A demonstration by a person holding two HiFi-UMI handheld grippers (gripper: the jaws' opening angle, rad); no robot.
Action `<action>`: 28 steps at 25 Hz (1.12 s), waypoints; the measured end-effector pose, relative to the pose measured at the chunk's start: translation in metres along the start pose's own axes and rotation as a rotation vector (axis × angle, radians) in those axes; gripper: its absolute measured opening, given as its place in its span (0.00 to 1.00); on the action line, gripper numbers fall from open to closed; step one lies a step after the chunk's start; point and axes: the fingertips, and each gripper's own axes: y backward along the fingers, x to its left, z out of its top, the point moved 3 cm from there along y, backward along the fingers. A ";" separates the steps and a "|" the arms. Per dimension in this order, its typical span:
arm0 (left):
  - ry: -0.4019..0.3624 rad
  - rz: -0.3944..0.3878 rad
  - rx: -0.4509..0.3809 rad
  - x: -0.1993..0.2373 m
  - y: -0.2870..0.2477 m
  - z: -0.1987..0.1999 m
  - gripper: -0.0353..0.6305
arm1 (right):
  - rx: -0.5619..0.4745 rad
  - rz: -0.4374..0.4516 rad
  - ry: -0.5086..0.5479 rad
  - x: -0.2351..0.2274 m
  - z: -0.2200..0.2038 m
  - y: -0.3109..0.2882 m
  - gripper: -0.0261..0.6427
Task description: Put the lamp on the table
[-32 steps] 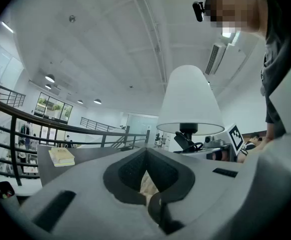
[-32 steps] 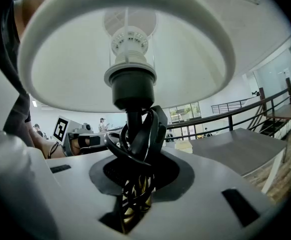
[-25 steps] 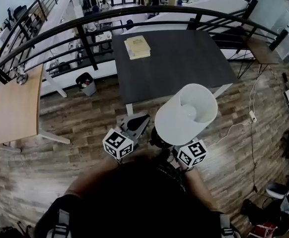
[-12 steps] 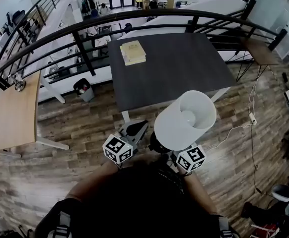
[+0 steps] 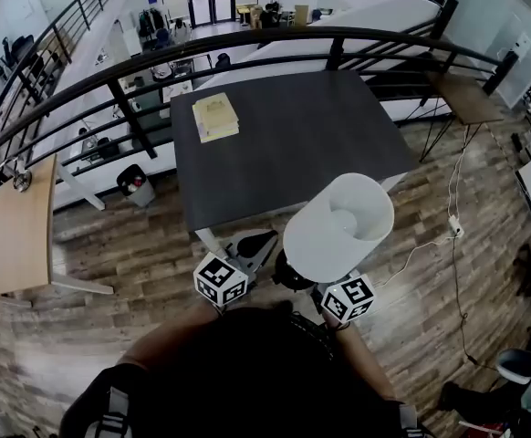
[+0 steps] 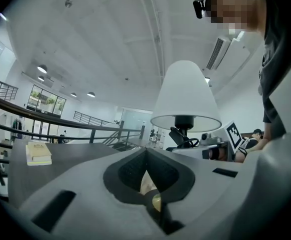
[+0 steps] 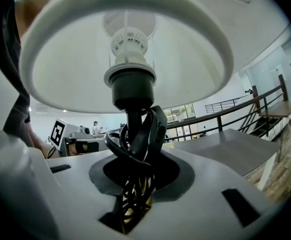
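- Head view: my right tongs (image 5: 291, 270) carry the lamp (image 5: 338, 226) upright. Its white shade is over the wooden floor (image 5: 138, 245), just before the near edge of the dark table (image 5: 320, 126). The lamp is not standing on the table.
- Head view: my left tongs (image 5: 252, 243) are just beside the lamp, on its left, and they point to the same table edge. A yellowish book (image 5: 214, 117) lies at the far left corner of the table, and a dark railing (image 5: 247, 39) curves behind it.
- Left gripper view: the two jaws of my left tongs are pressed together at the tips and nothing is between them. Over them I see the table top with the book at the left, and the lamp at the right, held up in the air.
- Right gripper view: my right tongs pinch the black stem of the lamp low down, where a black cable (image 7: 148, 134) is wound around it. The shade opens just above the jaws, with the socket in the middle. The table is at the right, beyond the jaws.
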 end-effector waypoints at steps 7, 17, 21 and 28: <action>0.013 -0.007 -0.011 -0.002 -0.079 -0.002 0.07 | -0.001 -0.025 0.005 -0.070 0.011 0.021 0.18; 0.007 -0.010 0.012 0.009 -0.134 -0.004 0.07 | -0.007 -0.076 -0.045 -0.130 0.011 0.035 0.18; 0.014 -0.007 0.008 0.026 -0.152 0.000 0.07 | 0.004 -0.081 -0.050 -0.145 0.013 0.026 0.18; 0.001 0.009 0.003 0.058 -0.173 0.009 0.07 | 0.006 -0.083 -0.053 -0.169 0.019 0.005 0.18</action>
